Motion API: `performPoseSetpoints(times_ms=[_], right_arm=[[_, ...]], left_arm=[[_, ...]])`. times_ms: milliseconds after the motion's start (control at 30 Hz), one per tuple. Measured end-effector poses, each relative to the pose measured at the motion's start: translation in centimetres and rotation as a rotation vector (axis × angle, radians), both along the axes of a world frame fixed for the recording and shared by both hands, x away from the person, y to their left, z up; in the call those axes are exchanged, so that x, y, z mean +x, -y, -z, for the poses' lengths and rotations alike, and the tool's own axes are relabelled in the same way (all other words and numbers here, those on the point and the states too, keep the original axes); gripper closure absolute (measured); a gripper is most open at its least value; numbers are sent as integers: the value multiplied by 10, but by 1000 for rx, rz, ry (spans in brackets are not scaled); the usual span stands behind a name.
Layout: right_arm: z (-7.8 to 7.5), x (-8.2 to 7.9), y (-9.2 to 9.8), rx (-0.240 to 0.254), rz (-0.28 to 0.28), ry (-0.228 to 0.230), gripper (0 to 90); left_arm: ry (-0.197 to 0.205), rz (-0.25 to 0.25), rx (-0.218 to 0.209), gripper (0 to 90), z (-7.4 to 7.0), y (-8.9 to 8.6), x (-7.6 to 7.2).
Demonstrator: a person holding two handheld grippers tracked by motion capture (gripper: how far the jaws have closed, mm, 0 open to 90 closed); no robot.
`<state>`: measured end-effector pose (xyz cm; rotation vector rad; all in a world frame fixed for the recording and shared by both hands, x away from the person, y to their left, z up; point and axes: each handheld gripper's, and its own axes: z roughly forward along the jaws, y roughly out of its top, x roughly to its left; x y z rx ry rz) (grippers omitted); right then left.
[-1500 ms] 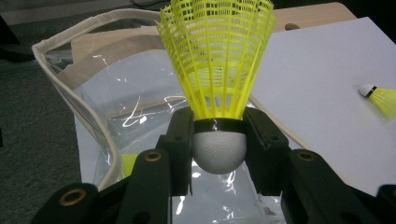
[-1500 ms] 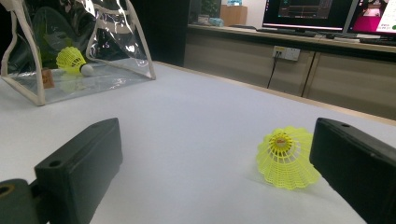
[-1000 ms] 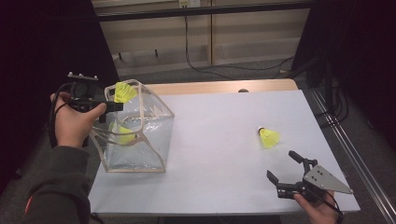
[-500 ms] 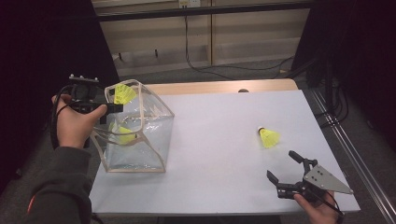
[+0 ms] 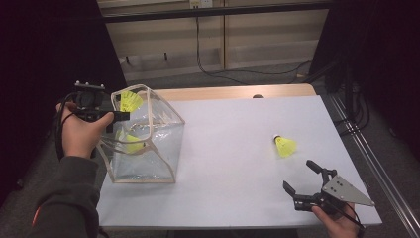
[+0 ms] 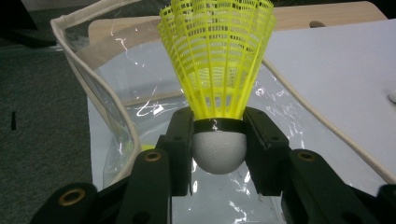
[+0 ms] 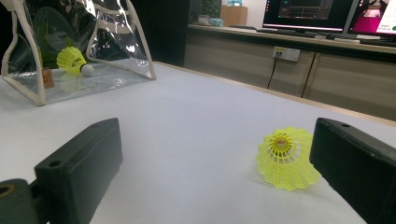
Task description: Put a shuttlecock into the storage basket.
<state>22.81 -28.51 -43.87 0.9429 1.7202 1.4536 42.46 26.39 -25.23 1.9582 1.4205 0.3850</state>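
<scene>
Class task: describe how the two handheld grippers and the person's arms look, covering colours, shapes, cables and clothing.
Both grippers are black with two blocky jaws. The left gripper has a boxy black body and a black cable looping by the hand. Its linkage shows brass-coloured pivot rings. The right gripper carries a grey three-cornered plate on top. The left arm wears a dark grey sleeve with a small orange mark.

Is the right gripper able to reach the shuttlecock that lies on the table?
Probably yes: the right gripper is open, and only bare table lies between it and the shuttlecock.
</scene>
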Motion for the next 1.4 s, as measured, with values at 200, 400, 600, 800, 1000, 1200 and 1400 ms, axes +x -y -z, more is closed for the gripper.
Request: performPoseSetpoints(times_ms=[200,400,600,800,1000,1200,1400], right_arm=[[0,0,0,-1,2,-1,23],[0,0,0,-1,1,3,23],[0,0,0,1,-1,1,23],[0,0,0,0,0,0,23],[0,0,1,0,0,4,23],[0,0,1,0,0,5,23],[0,0,0,0,0,5,23]], left_arm=[[-9,-10,4,646,6,3,3],[-19,-20,13,645,11,5,5],[-26,-25,14,645,14,8,7],[-34,-26,21,645,17,11,9],[-42,-20,27,645,20,14,10],[-51,-23,25,644,23,16,11],[-58,-14,30,643,25,18,11]])
